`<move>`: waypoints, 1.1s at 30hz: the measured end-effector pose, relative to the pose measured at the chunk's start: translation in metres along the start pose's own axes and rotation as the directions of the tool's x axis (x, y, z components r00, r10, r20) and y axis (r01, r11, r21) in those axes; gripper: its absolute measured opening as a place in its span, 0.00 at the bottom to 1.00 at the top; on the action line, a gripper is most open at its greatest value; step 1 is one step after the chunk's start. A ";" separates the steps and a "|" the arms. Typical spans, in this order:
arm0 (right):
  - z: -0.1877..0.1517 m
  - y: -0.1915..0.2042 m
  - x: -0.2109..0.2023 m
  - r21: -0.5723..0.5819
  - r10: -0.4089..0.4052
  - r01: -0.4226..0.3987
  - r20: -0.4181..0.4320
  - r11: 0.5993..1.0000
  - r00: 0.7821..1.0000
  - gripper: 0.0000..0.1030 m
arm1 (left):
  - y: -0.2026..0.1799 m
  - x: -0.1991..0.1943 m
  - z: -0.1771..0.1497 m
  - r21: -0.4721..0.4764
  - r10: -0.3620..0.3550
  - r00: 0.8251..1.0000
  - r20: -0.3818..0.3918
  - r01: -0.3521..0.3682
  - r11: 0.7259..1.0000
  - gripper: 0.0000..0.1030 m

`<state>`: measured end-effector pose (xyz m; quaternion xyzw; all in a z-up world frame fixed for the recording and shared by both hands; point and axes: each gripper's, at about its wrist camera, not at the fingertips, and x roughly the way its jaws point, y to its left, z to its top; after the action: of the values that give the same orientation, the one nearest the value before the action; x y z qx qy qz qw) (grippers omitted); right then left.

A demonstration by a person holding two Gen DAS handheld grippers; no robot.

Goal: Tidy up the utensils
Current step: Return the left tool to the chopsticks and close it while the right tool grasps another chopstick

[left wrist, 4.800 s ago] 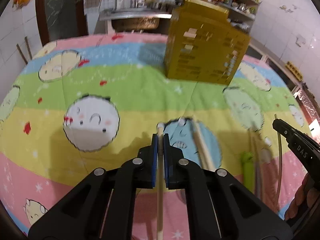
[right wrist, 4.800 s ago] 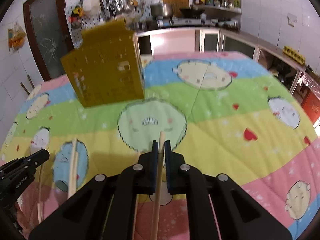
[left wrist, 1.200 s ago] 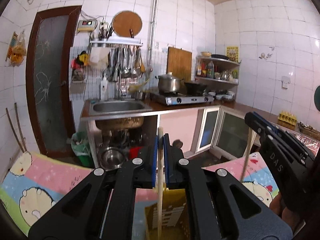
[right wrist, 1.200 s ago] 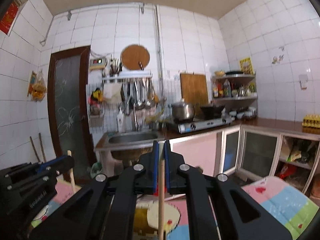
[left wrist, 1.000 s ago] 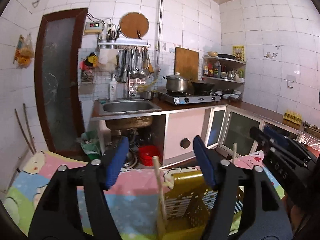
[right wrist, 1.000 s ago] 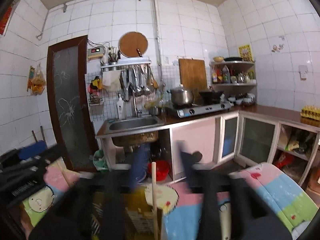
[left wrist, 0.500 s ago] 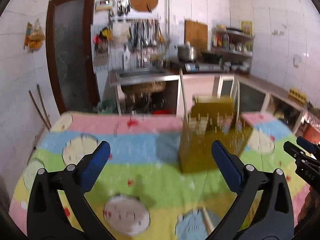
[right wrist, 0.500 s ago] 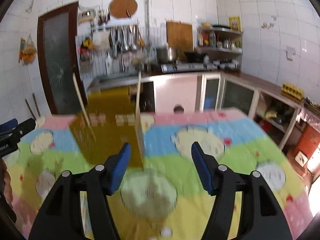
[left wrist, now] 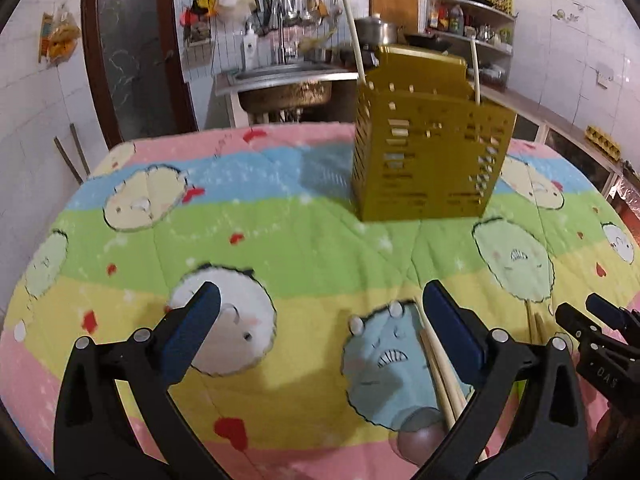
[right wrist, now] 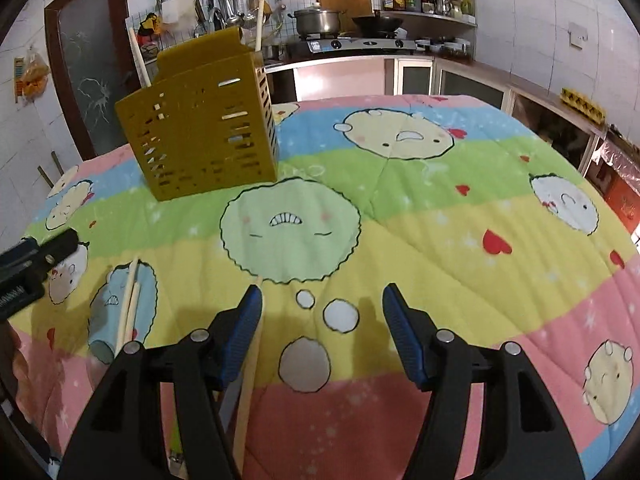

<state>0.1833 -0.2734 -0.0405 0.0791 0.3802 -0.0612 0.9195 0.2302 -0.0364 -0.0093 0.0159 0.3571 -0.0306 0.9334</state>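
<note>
Chopsticks (right wrist: 259, 24), 2 of them, are standing in the yellow holder (right wrist: 200, 120) on the quilt (right wrist: 440, 216). Left hand-held gripper (left wrist: 320, 332) and right hand-held gripper (right wrist: 322, 320) are both hovering wide open and empty above loose chopsticks (left wrist: 436, 364).

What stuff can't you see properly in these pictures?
- Inside the yellow holder: its walls hide the chopsticks' lower ends, both views.
- Grey round thing, left wrist view: half hidden behind the left gripper.
- Chopstick by the right gripper, right wrist view: cut off at the bottom edge.
</note>
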 end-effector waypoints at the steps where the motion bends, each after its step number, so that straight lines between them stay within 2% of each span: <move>1: 0.000 0.001 -0.001 -0.003 -0.001 0.001 -0.001 1.000 1.000 0.60 | -0.001 0.003 -0.002 -0.012 -0.012 1.000 -0.016 0.012 1.000 0.95; 10: -0.008 0.017 0.009 -0.046 -0.010 0.007 -0.080 0.999 0.997 0.58 | -0.013 0.018 -0.014 -0.032 -0.042 0.996 -0.080 0.039 0.999 0.95; 15: -0.010 0.020 0.015 -0.053 -0.011 0.006 -0.102 0.999 0.995 0.39 | -0.016 0.022 -0.016 -0.036 -0.048 0.994 -0.098 0.044 0.998 0.91; 17: -0.009 0.022 0.017 -0.059 0.000 -0.006 -0.109 0.998 0.994 0.25 | -0.016 0.024 -0.017 -0.042 -0.050 0.993 -0.105 0.046 0.998 0.90; 20: -0.007 0.024 0.019 -0.054 0.021 -0.027 -0.107 0.998 0.994 0.11 | -0.019 0.028 -0.019 -0.048 -0.061 0.991 -0.122 0.056 0.997 0.84; 25: -0.002 0.016 0.021 -0.043 0.057 -0.063 -0.111 0.997 0.992 0.07 | -0.030 0.028 -0.021 -0.027 -0.072 0.989 -0.132 0.069 0.997 0.80; 28: 0.004 0.006 0.022 -0.048 0.032 -0.038 -0.107 0.998 0.994 0.07 | -0.035 0.032 -0.020 -0.020 -0.082 0.986 -0.147 0.080 0.997 0.73; 33: 0.006 -0.006 0.027 -0.033 0.039 -0.043 -0.118 0.999 0.992 0.07 | -0.039 0.042 -0.017 -0.034 -0.097 0.980 -0.175 0.092 0.995 0.58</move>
<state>0.2052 -0.2821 -0.0559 0.0740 0.4327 -0.0307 0.8979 0.2470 -0.0764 -0.0502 -0.0106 0.4390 -0.0687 0.8958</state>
